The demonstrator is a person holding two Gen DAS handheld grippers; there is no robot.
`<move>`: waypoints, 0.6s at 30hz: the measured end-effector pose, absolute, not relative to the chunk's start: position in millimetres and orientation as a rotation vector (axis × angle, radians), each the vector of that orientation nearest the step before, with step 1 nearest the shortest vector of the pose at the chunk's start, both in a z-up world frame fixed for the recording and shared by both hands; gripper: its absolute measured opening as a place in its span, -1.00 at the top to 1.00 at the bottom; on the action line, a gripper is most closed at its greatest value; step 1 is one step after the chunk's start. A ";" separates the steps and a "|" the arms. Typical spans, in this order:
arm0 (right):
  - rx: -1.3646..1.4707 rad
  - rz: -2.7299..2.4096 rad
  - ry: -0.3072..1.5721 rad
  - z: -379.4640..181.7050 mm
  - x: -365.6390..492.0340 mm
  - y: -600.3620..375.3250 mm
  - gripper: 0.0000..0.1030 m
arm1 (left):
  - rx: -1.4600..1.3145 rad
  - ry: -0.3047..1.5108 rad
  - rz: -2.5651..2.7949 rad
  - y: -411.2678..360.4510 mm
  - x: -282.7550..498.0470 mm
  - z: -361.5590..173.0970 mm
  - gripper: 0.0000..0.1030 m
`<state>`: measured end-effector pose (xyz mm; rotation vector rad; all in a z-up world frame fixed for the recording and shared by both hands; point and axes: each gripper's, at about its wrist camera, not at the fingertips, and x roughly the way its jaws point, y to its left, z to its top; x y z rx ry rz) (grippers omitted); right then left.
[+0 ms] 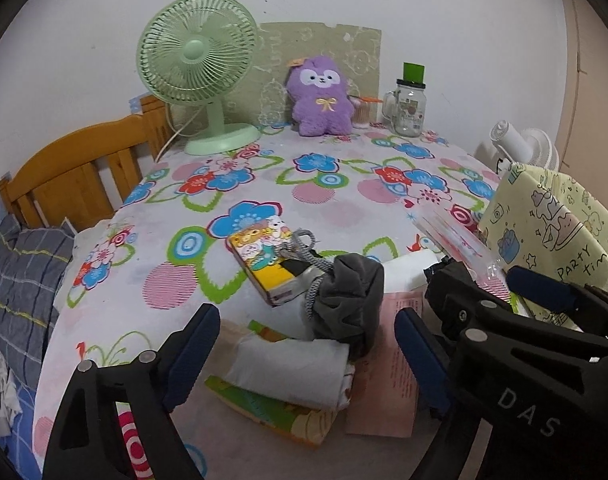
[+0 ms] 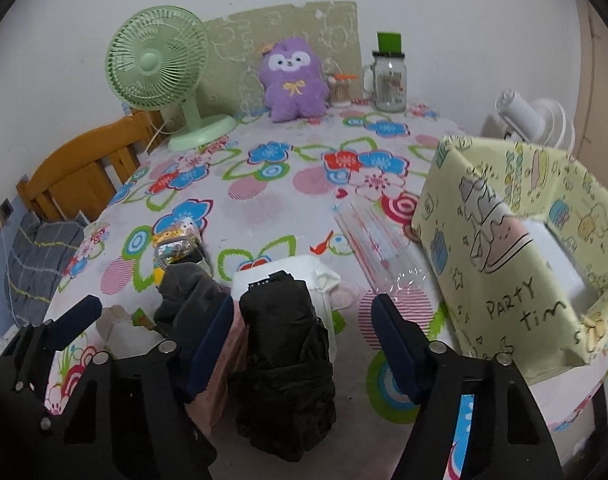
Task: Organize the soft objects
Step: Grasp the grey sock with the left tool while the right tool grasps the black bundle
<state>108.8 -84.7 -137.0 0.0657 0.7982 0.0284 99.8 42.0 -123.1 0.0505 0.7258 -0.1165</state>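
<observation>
Both claws gape, holding nothing: right gripper straddles the black bundle on the table, apparently to bin it in the yellow box; left gripper faces the grey pouch

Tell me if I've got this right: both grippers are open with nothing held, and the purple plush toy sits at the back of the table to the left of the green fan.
Nearly. The purple plush toy sits to the right of the green fan, not the left, as the left wrist view shows. The rest stands: the left gripper and right gripper are both open, holding nothing.
</observation>
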 end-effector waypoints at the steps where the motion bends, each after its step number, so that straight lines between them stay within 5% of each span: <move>1: 0.072 0.028 0.807 -138.5 110.0 -85.7 -0.38 | 0.053 0.730 -0.120 41.0 102.0 -124.1 -0.72; 8: 0.070 0.052 0.852 -149.6 119.6 -85.1 -0.13 | 0.079 0.770 -0.186 30.5 112.1 -134.2 -0.38; 12: 0.068 0.081 0.860 -151.6 123.5 -82.5 0.14 | 0.065 0.782 -0.216 28.4 115.5 -135.5 0.09; 18: 0.054 0.088 0.847 -149.7 125.1 -80.9 0.23 | 0.057 0.783 -0.219 25.7 117.6 -134.3 0.33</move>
